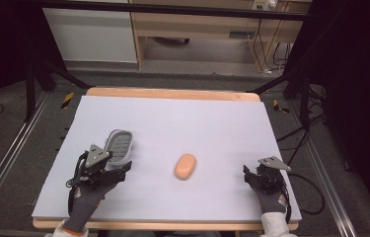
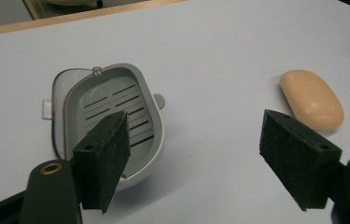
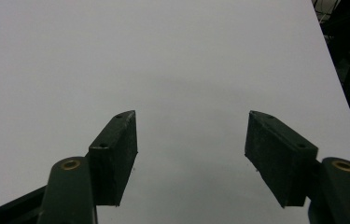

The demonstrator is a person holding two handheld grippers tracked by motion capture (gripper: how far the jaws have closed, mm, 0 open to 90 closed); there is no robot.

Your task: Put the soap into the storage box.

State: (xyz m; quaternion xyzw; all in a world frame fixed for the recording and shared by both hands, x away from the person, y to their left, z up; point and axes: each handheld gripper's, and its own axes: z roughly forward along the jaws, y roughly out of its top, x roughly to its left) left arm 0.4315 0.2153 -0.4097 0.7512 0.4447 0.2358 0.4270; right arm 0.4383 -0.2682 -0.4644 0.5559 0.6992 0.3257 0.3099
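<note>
A: where's the soap (image 1: 185, 166) for us?
B: On the surface (image 1: 212, 123), right of the grey soap dish (image 1: 119, 146), apart from it.
A: fingers?
B: left gripper (image 2: 200, 154) wide apart near the dish, right gripper (image 3: 191, 154) apart too, probably holding nothing.

Grey gloves (image 1: 85, 205), black tongs (image 2: 200, 161)

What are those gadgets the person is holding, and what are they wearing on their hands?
Each hand wears a dark grey knit glove with an orange-red mark and a pale cuff. The left gripper and the right gripper are black, each with two flat rectangular foam-like pads, brass-coloured eyelets at the base, a grey three-cornered plate on top and a trailing black cable.
</note>
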